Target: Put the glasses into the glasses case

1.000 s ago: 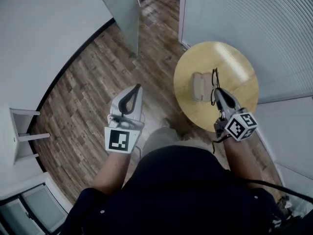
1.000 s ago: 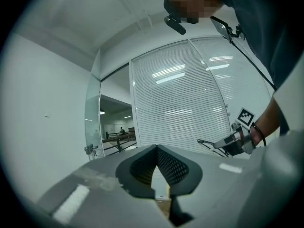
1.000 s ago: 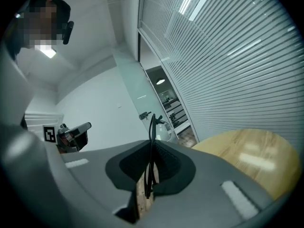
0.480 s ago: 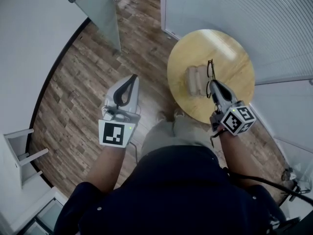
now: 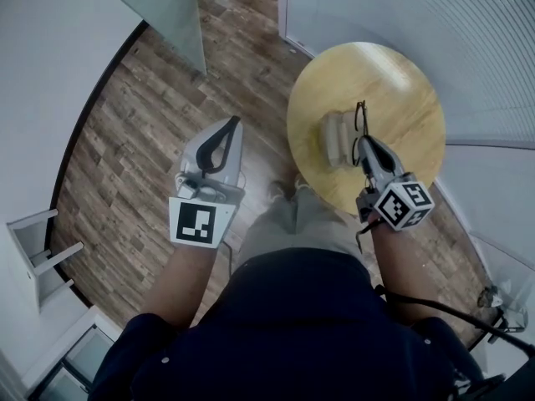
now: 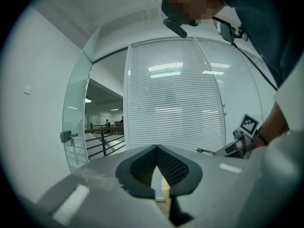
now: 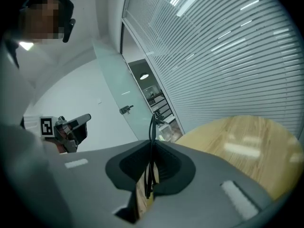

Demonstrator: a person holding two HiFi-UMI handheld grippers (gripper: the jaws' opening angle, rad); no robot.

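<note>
A beige glasses case (image 5: 338,138) lies on the round wooden table (image 5: 401,90), near its left edge. My right gripper (image 5: 361,144) is just right of the case, shut on black thin-framed glasses (image 5: 362,122) that stand on edge above the table. In the right gripper view the glasses (image 7: 152,137) are pinched upright between the jaws of the right gripper (image 7: 150,151). My left gripper (image 5: 231,125) hovers over the wooden floor left of the table, shut with nothing in it. The left gripper view shows the left gripper (image 6: 156,148) with its tips touching and the right gripper (image 6: 236,145) at the far right.
A glass door (image 5: 163,15) with a metal handle stands at the upper left. A wall of white blinds (image 5: 468,15) runs behind the table. A white shelf unit (image 5: 33,253) sits at the left. The person's knee (image 5: 292,224) is close to the table edge.
The right gripper has sunk a little with the glasses, staying beside the case. The left gripper has drifted lower over the floor. Both stay shut.
</note>
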